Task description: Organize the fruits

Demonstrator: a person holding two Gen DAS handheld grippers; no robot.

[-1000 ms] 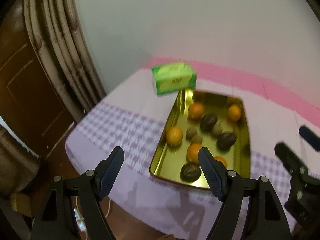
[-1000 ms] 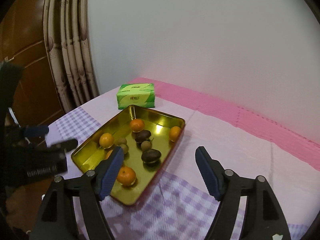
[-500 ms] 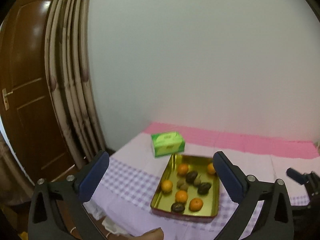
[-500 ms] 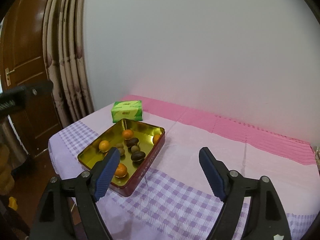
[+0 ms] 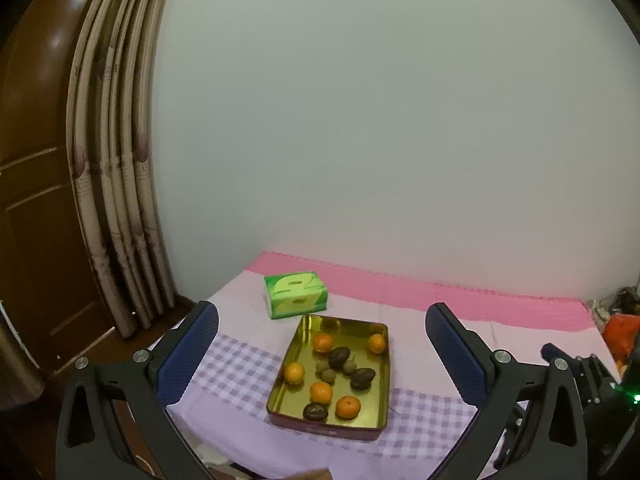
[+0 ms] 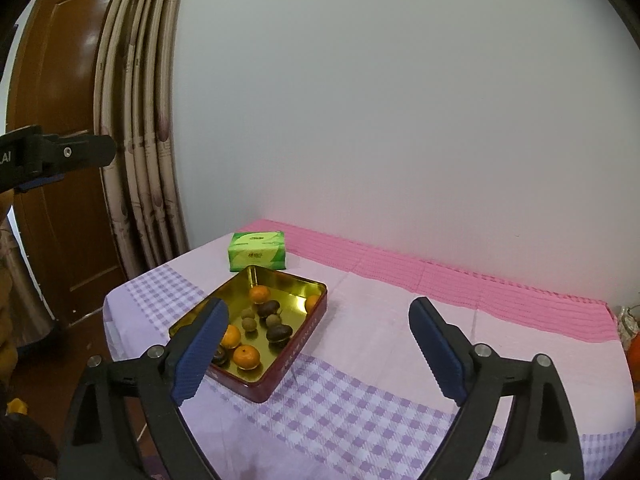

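Both grippers have pulled back and up since a second ago, so the tin tray (image 5: 382, 364) looks smaller and farther off. Left gripper (image 5: 322, 354) has spread to full width, holding nothing. Right gripper (image 6: 318, 350) is opening, nothing between its jaws. Oranges (image 5: 321, 392), dark fruits (image 5: 339, 357) unmoved in the tray on the tablecloth (image 6: 360, 360), beside the green tissue box (image 5: 295, 294).
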